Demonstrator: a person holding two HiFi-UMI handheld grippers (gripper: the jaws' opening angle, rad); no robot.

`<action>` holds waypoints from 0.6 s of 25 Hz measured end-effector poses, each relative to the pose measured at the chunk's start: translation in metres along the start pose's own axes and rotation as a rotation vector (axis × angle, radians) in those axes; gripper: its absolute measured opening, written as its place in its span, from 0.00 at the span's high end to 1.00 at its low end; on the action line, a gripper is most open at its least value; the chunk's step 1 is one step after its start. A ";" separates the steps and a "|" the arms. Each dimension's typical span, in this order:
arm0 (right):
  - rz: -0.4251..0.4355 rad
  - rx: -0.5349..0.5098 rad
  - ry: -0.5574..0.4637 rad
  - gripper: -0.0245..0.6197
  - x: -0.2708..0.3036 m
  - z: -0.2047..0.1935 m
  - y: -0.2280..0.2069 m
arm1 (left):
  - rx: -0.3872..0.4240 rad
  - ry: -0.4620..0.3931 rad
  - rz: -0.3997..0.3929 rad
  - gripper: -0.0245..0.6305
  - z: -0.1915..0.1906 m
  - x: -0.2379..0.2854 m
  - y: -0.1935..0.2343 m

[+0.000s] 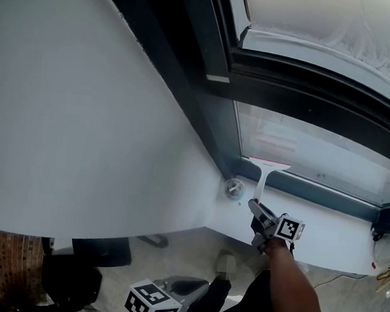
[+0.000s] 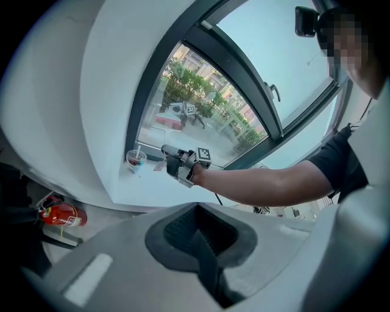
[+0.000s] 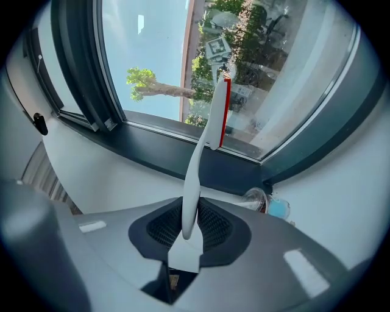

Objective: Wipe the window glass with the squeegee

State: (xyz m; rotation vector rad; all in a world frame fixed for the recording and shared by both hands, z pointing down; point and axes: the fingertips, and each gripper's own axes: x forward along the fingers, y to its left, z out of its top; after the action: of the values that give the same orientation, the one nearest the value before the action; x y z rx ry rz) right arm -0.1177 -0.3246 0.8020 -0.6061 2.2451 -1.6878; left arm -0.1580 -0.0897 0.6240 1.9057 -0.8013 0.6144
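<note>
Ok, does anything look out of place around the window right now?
Only a stray drink cup with a straw. It stands on the white sill in the window corner, close beside the squeegee held in the right gripper. Nothing looks spilled or broken.

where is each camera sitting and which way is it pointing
head view: on the head, looking steeply down at the sill; shows right gripper holding the squeegee, right forearm, left gripper.
left gripper view: low, facing the window; shows its own shut jaws, the right forearm.
right gripper view: faces the window along the squeegee; shows its own jaws.
shared: all three show the cup.
</note>
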 end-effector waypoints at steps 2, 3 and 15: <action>0.003 -0.006 -0.001 0.82 -0.001 0.001 0.001 | 0.005 0.000 -0.004 0.96 -0.001 0.003 -0.001; 0.005 -0.013 -0.003 0.82 -0.002 0.003 0.002 | 0.009 0.001 -0.007 0.96 -0.001 0.004 -0.001; 0.120 -0.064 -0.058 0.83 -0.035 0.015 0.104 | 0.057 -0.017 -0.038 0.96 0.031 -0.005 -0.032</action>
State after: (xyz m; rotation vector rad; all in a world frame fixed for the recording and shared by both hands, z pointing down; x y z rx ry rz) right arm -0.0980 -0.2964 0.6970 -0.5163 2.2543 -1.5279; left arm -0.1352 -0.1056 0.5889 1.9755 -0.7646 0.6041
